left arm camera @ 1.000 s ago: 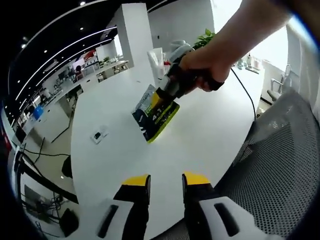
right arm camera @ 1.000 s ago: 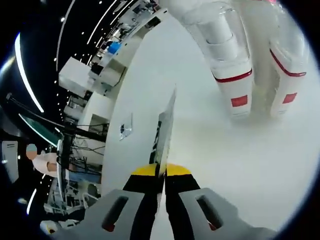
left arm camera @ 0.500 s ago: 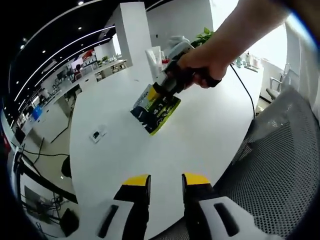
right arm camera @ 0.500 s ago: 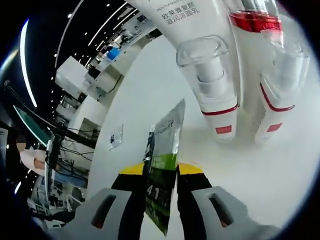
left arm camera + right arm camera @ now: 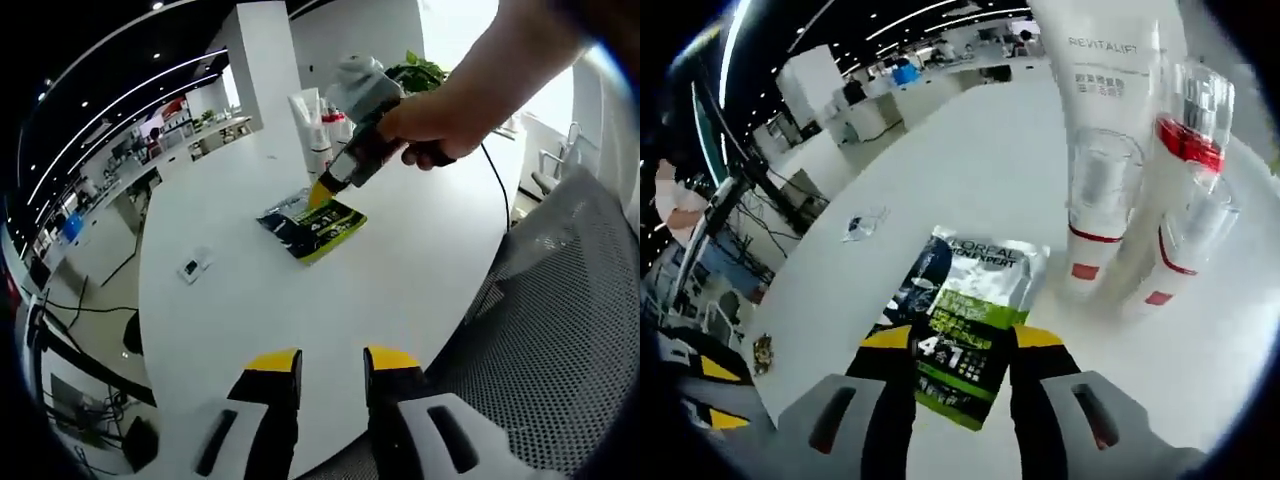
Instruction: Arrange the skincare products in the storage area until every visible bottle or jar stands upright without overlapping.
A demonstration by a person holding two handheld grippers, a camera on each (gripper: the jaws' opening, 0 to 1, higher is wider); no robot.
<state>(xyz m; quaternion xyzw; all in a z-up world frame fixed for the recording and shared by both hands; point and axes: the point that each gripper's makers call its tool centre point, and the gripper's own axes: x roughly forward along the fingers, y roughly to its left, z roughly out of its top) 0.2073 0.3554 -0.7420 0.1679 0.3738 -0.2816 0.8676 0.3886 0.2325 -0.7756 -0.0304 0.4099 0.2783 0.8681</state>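
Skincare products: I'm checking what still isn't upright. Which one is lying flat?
The green-and-black sachet, flat on the white table between the right gripper's open jaws. The tube and pump bottles stand upright.

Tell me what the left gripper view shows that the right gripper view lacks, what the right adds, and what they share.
Left gripper view: a hand holding the right gripper, a mesh chair, a plant, and the left gripper, open above the table's near edge.

Right gripper view: close detail, namely the REVITALIFT lettering on the white tube and the red bands on the clear-capped bottles.

Shared: the green-and-black sachet lying flat on the white table next to the standing products.
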